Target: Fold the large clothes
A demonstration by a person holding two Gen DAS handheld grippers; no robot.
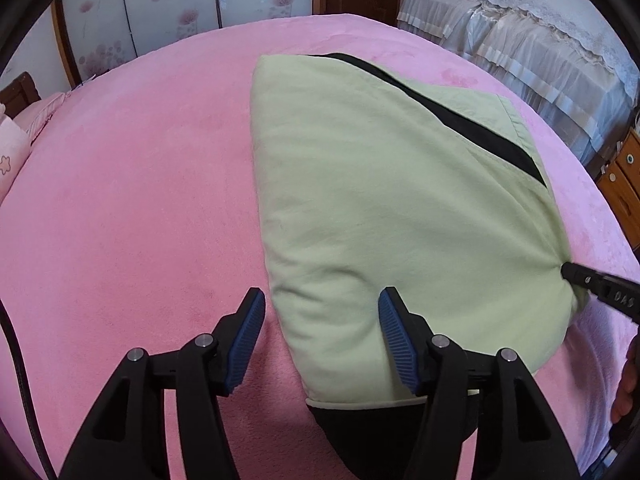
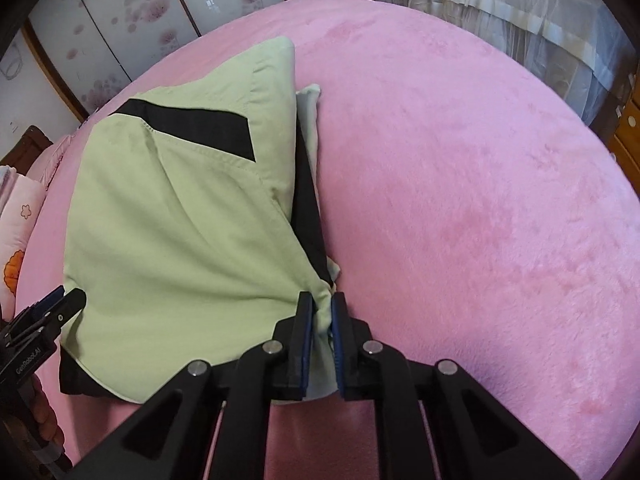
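- Nearest the lens in the right wrist view, the right gripper [image 2: 322, 312] is clamping a bunched corner of the pale green cotton garment with black panels [image 2: 172, 216]; its jaws are standing narrow, with cloth filling the slot between the blue ribbed pads.
- Covering the bed across both views, the pink plush blanket [image 2: 460, 184] is serving as the flat work surface, giving room to spread and fold a large item.
- Lying on that blanket, already doubled over into a rough wedge, the garment is resting left of centre in the right wrist view and right of centre in the left wrist view [image 1: 380, 200]. A black stripe is running diagonally across the upper layer, and a black underlayer is showing at the near hem.
- Puckers are radiating from the pinched corner, which suggests the cloth is being held taut there so that the corner can be carried over for the next fold.
- Standing about half open, the left gripper [image 1: 322, 308] is straddling the garment's near left edge: one pad is sitting over the blanket, the other over the green cloth. Neither pad is pressing on the fabric, so nothing is being gripped.
- Judged from this placement, the left gripper is lining up on the matching corner.
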